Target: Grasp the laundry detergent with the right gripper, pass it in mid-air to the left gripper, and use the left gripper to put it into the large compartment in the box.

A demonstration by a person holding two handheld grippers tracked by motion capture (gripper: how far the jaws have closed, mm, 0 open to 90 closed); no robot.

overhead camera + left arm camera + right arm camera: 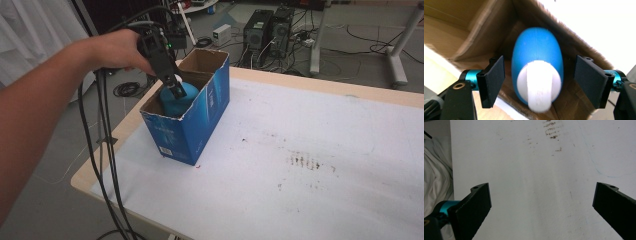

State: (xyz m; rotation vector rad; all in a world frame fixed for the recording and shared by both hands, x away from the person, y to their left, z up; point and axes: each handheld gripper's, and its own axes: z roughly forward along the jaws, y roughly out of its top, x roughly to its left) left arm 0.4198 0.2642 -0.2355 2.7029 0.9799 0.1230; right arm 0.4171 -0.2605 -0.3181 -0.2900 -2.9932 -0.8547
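Lab or workshop, computer towers (270, 27) on bare floor, tangled cables (345, 45), stained white worktop (310, 165)

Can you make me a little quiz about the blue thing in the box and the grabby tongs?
1. True or false: the left tongs are squeezing the blue egg-shaped plastic object with a white end.
2. Where does the blue object sit? A) on the bare white table top B) inside the open blue cardboard box C) on the floor
3. Fill in: the right tongs hover over the white table top with nothing between their ____ pads.

Key
1. False: both pads stand apart from it, with gaps either side.
2. B
3. black
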